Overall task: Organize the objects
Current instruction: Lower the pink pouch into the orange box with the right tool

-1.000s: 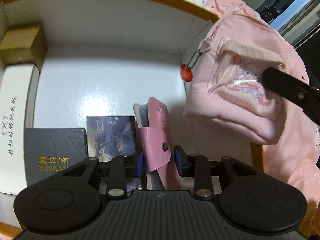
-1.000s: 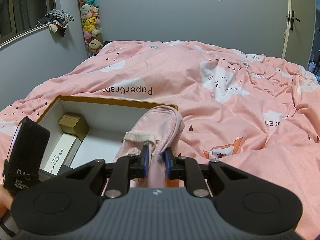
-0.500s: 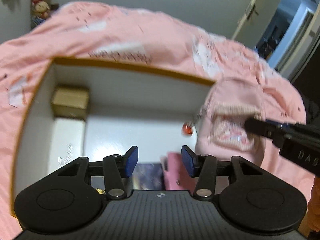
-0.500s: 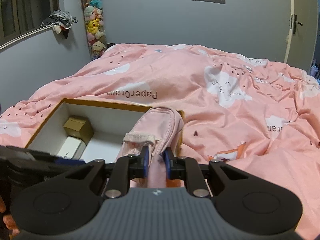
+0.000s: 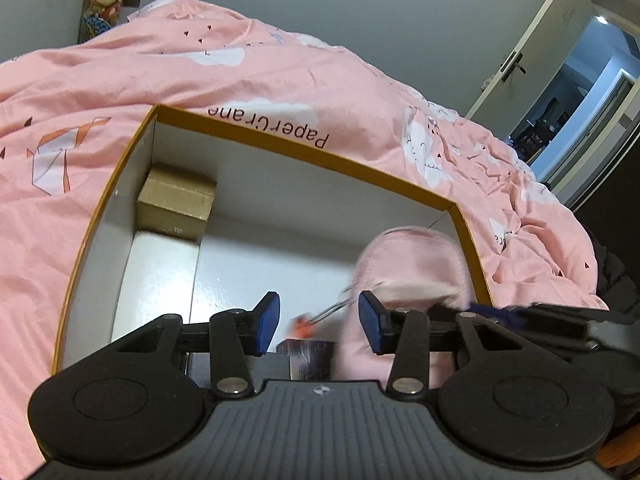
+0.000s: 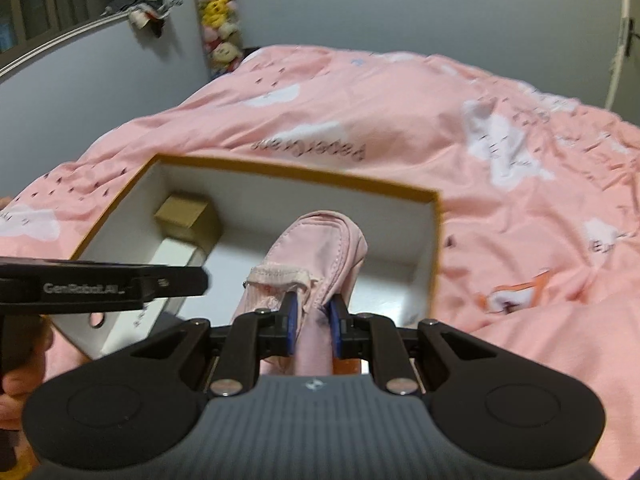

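An open box with an orange rim and white inside lies on the pink bed; it also shows in the right wrist view. My right gripper is shut on a pink fabric bag, held over the box's right side; the bag is blurred in the left wrist view. A red charm on a chain hangs from it. My left gripper is open and empty, above the box's near edge.
Inside the box a tan carton stands in the far left corner, a white box in front of it, and a dark card near the front. Pink duvet surrounds the box. A door is at right.
My left gripper let go of the pink snap case, opened and pulled up and back from the box. My right gripper moved the pink bag in over the box.
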